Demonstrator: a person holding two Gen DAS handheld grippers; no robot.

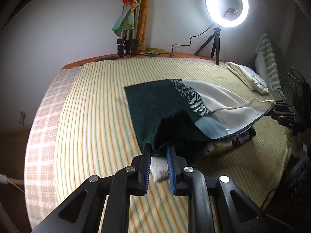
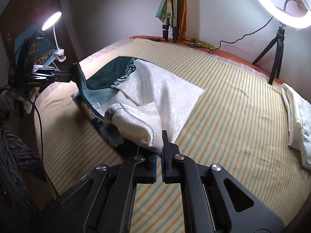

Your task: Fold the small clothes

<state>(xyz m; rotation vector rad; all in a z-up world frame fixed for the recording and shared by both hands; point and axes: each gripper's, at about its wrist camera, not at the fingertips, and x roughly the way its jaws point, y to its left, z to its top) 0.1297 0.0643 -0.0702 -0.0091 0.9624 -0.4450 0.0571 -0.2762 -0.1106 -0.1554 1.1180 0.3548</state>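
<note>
A small garment, dark green at one end and white at the other with a patterned band between, (image 1: 159, 104) lies on the striped bed. Its near edge is lifted. My left gripper (image 1: 158, 151) is shut on the green corner, seen from the side in the right wrist view (image 2: 72, 73). My right gripper (image 2: 158, 145) is shut on the white corner (image 2: 153, 136), seen at the right edge of the left wrist view (image 1: 274, 104). The held edge hangs between the two grippers above the bed. Other dark and furry cloth (image 2: 112, 136) lies under the lifted part.
The striped bed cover (image 1: 101, 116) spreads around the garment. A ring light on a tripod (image 1: 226, 7) and a folded tripod (image 1: 128, 38) stand at the far edge. A pillow (image 1: 270, 62) and folded white cloth (image 2: 299, 120) lie at the right. A clip lamp (image 2: 52, 21) stands left.
</note>
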